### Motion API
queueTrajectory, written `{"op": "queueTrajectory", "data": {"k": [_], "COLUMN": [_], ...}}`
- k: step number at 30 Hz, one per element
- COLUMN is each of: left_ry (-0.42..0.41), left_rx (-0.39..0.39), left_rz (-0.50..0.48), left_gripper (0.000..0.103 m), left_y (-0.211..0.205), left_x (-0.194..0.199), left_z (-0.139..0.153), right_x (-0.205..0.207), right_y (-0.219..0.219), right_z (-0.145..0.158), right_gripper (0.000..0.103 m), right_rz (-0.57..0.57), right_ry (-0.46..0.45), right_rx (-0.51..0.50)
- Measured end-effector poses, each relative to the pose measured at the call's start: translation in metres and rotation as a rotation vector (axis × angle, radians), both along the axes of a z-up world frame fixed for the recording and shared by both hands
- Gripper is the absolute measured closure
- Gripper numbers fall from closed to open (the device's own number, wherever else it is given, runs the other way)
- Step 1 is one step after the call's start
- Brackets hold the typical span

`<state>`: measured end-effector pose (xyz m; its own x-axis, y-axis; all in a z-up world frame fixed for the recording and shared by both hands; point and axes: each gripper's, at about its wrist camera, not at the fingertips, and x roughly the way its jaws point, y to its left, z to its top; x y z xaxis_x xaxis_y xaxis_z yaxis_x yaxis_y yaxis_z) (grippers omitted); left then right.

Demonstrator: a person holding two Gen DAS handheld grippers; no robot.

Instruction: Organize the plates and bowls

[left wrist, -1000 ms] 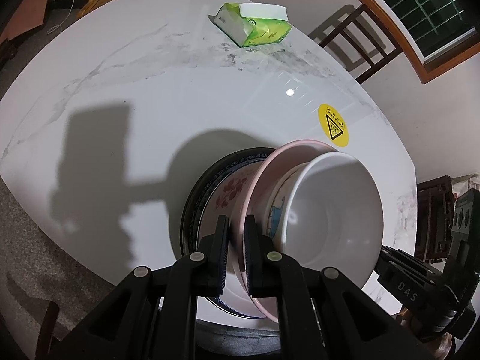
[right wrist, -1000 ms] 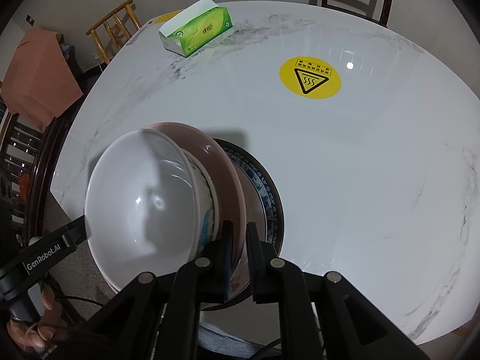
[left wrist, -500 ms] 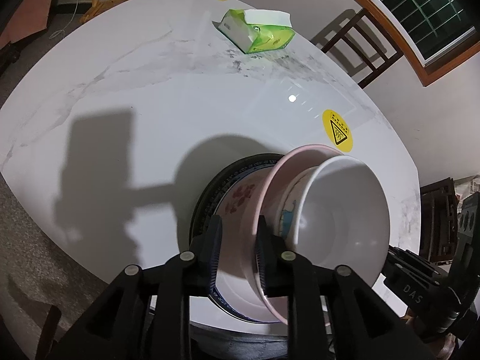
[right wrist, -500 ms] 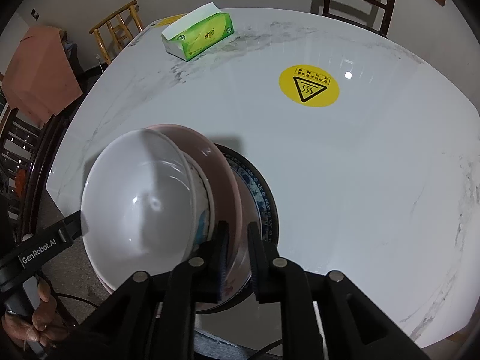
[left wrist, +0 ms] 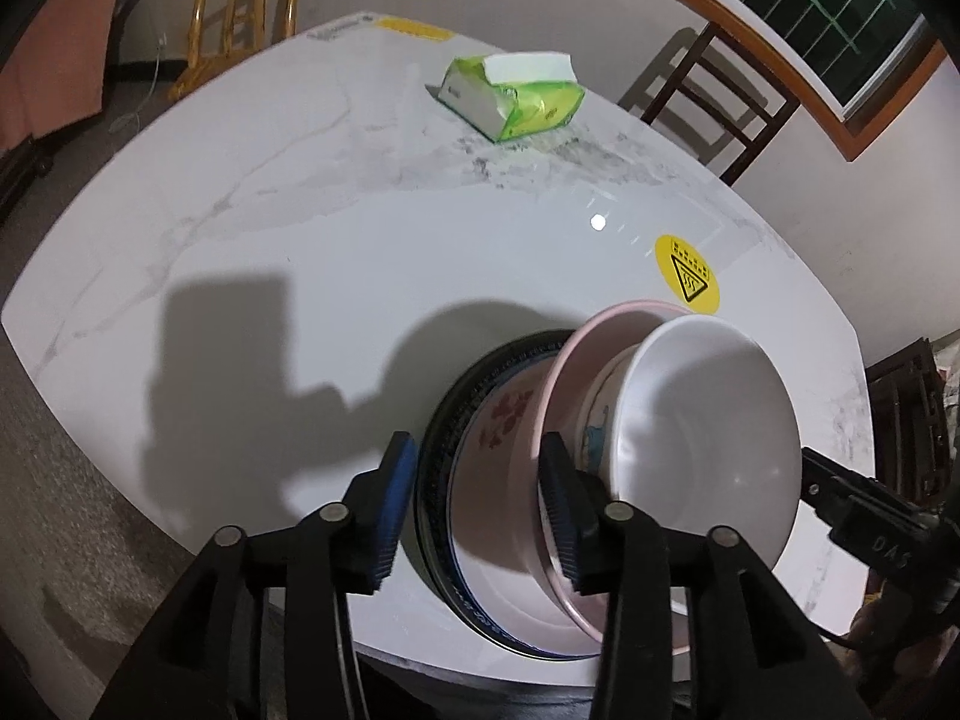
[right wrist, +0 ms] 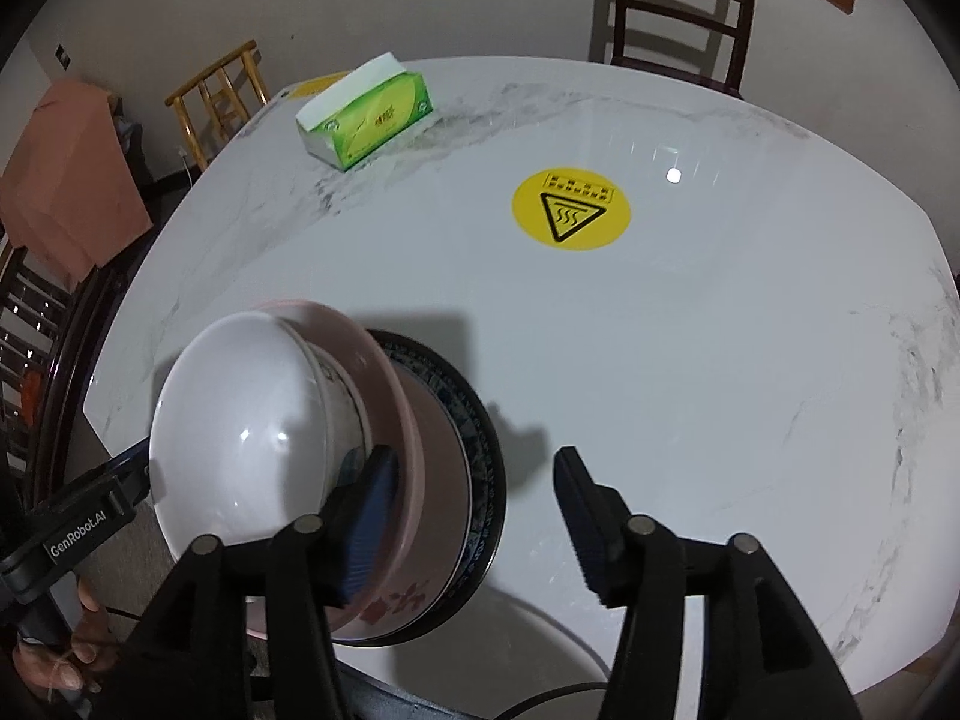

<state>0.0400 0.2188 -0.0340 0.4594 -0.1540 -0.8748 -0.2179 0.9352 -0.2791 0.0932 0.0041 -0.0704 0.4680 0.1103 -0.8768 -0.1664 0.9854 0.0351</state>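
Note:
A stack stands near the front edge of the marble table [left wrist: 300, 252]: a dark-rimmed plate [left wrist: 438, 480] at the bottom, a flowered plate [left wrist: 498, 420], a pink bowl [left wrist: 576, 360], and a white bowl [left wrist: 708, 438] on top. The stack also shows in the right wrist view, with the white bowl [right wrist: 252, 432] over the pink bowl [right wrist: 384, 384] and dark plate [right wrist: 480, 456]. My left gripper [left wrist: 480, 498] is open, its jaws straddling the stack's left rims. My right gripper [right wrist: 474, 504] is open, straddling the stack's right rims.
A green tissue box [left wrist: 510, 96] lies at the far side of the table, also in the right wrist view [right wrist: 366, 114]. A yellow hot-surface sticker [right wrist: 570, 207] marks the table. Chairs stand around the table: wooden [left wrist: 240, 12], dark [right wrist: 678, 6].
Both grippers were shut on the pink bowl's rim a second ago. Both have opened wide and let go, drawing back slightly; the stack rests on the table.

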Motion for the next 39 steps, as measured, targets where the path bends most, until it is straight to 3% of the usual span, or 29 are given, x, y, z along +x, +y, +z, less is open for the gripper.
{"op": "queueTrajectory", "data": {"k": [6,10,13,17,20,23,29,39], "left_ry": [-0.059,-0.119,-0.173,-0.253,-0.319,-0.347,-0.352,-0.293], "left_rx": [0.024,0.037,0.105,0.103,0.162,0.173,0.213,0.238], "left_rz": [0.007,-0.001,-0.010,-0.040,-0.069,-0.070,-0.056,-0.028], "left_gripper": [0.058,0.051,0.049,0.043,0.039,0.039,0.039,0.039], "left_y": [0.001,-0.002,-0.010,-0.018,-0.031,-0.038,-0.047,-0.059], "left_x": [-0.004,-0.011,-0.015,-0.026,-0.035,-0.044,-0.063,-0.093], "left_z": [0.009,0.019,0.031,0.045,0.058,0.064,0.060,0.036], "right_x": [-0.007,-0.015,-0.020,-0.029,-0.036,-0.047,-0.068,-0.100], "right_y": [-0.003,-0.005,-0.006,-0.008,-0.007,-0.010,-0.009,-0.007], "right_z": [0.011,0.021,0.024,0.026,0.025,0.024,0.016,0.005], "right_gripper": [0.036,0.025,0.023,0.022,0.022,0.022,0.022,0.022], "right_rz": [0.003,0.010,0.012,0.026,0.043,0.050,0.092,0.142], "right_ry": [-0.098,-0.171,-0.204,-0.229,-0.248,-0.248,-0.249,-0.253], "right_rx": [-0.025,-0.027,-0.033,-0.036,-0.048,-0.028,-0.041,-0.015]}}
